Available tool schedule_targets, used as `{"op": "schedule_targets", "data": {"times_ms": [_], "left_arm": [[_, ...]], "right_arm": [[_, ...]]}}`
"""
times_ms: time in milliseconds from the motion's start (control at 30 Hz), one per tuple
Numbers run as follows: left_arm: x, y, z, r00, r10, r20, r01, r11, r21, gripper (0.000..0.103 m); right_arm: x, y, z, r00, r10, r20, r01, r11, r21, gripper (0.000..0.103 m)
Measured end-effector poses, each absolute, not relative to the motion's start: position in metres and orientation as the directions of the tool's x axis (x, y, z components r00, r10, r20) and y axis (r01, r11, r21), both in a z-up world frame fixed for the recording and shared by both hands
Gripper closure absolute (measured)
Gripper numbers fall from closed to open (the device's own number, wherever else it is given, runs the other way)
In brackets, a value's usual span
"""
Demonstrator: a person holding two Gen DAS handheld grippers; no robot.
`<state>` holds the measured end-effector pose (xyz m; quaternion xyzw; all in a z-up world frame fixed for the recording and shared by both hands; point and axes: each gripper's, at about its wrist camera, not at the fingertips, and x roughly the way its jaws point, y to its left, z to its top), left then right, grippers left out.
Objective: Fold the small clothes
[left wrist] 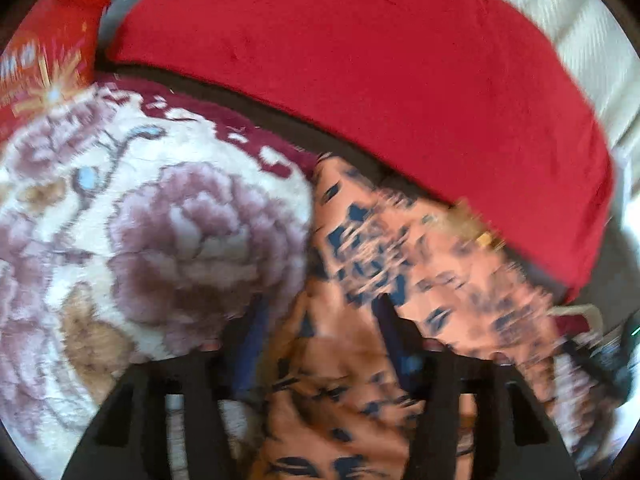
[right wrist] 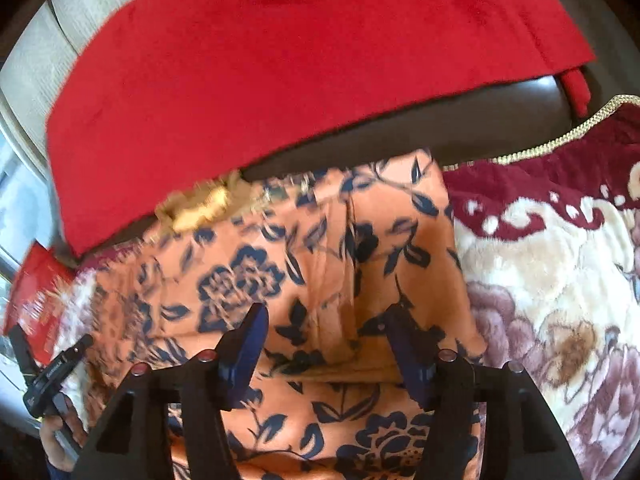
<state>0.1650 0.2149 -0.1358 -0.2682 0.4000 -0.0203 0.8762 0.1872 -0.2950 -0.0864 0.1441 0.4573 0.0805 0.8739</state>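
An orange garment with dark blue flowers [right wrist: 320, 248] lies folded on a floral plush blanket [right wrist: 552, 280]. It also shows, blurred, in the left wrist view [left wrist: 400, 280]. My right gripper [right wrist: 326, 320] hovers open just above the garment, jaws wide apart with nothing between them. My left gripper [left wrist: 316, 320] is over the garment's left edge, jaws apart; cloth bulges up between the fingers, and the blur hides whether it is pinched. The left gripper's handle [right wrist: 52, 376] shows at the lower left of the right wrist view.
A red cloth [right wrist: 300, 60] drapes over a dark sofa back [right wrist: 440, 132] behind the garment. A red printed bag [left wrist: 48, 60] lies at the far left. Cream vertical blinds [left wrist: 580, 40] stand behind the sofa.
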Motion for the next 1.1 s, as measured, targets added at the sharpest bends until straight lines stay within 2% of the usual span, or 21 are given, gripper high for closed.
{"op": "schedule_targets", "data": {"times_ms": [100, 167, 200, 233, 267, 367, 467, 567, 633, 700, 733, 800, 867, 967, 1100], "left_arm": [[0.195, 0.226, -0.130, 0.696, -0.322, -0.642, -0.158, 0.803, -0.575, 0.028], [0.223, 0.229, -0.136, 0.662, -0.388, -0.642, -0.139, 0.777, -0.614, 0.028], [0.238, 0.229, -0.144, 0.628, -0.410, -0.662, -0.157, 0.766, -0.623, 0.039], [0.251, 0.228, -0.151, 0.590, -0.382, -0.712, -0.182, 0.796, -0.578, 0.061], [0.260, 0.227, -0.156, 0.552, -0.318, -0.771, -0.204, 0.845, -0.494, 0.092], [0.267, 0.240, -0.165, 0.542, -0.351, -0.763, -0.230, 0.811, -0.537, 0.091], [0.265, 0.241, -0.152, 0.589, -0.245, -0.770, -0.238, 0.858, -0.455, 0.090], [0.256, 0.244, -0.148, 0.587, -0.216, -0.780, -0.268, 0.857, -0.439, 0.089], [0.239, 0.244, -0.135, 0.611, -0.177, -0.771, -0.275, 0.867, -0.417, 0.082], [0.219, 0.239, -0.117, 0.650, -0.165, -0.742, -0.220, 0.894, -0.391, 0.062], [0.205, 0.237, -0.107, 0.670, -0.159, -0.725, -0.193, 0.906, -0.377, 0.057], [0.172, 0.233, -0.082, 0.725, -0.136, -0.675, -0.153, 0.924, -0.350, 0.044], [0.131, 0.230, -0.052, 0.776, -0.121, -0.620, -0.124, 0.933, -0.337, 0.034], [0.073, 0.229, -0.016, 0.837, -0.130, -0.531, -0.068, 0.939, -0.338, 0.026], [0.002, 0.222, 0.027, 0.888, -0.137, -0.439, -0.012, 0.947, -0.321, 0.017]], "right_arm": [[0.191, -0.302, -0.079, 0.581, 0.309, -0.753, -0.043, 0.936, 0.350, 0.039], [0.202, -0.301, -0.079, 0.581, 0.317, -0.750, -0.053, 0.934, 0.353, 0.039], [0.204, -0.301, -0.077, 0.583, 0.322, -0.746, -0.055, 0.932, 0.359, 0.039], [0.207, -0.303, -0.079, 0.584, 0.338, -0.739, -0.058, 0.925, 0.377, 0.039], [0.209, -0.303, -0.082, 0.580, 0.351, -0.735, -0.059, 0.918, 0.392, 0.039], [0.205, -0.311, -0.087, 0.554, 0.354, -0.754, -0.049, 0.917, 0.395, 0.039], [0.196, -0.328, -0.092, 0.546, 0.372, -0.751, -0.037, 0.906, 0.422, 0.039], [0.177, -0.355, -0.083, 0.578, 0.395, -0.714, -0.007, 0.877, 0.480, 0.039], [0.157, -0.374, -0.069, 0.621, 0.385, -0.683, 0.010, 0.867, 0.497, 0.039], [0.121, -0.394, -0.038, 0.707, 0.327, -0.627, 0.007, 0.884, 0.468, 0.039], [0.104, -0.399, -0.023, 0.743, 0.294, -0.602, 0.002, 0.898, 0.441, 0.039], [0.057, -0.408, 0.019, 0.829, 0.222, -0.513, -0.021, 0.929, 0.369, 0.039], [0.006, -0.412, 0.061, 0.901, 0.149, -0.408, -0.034, 0.960, 0.277, 0.033], [-0.071, -0.415, 0.118, 0.975, 0.053, -0.214, -0.022, 0.989, 0.145, 0.023], [-0.164, -0.417, 0.175, 0.999, -0.011, 0.036, 0.008, 0.997, 0.080, 0.006]]}}
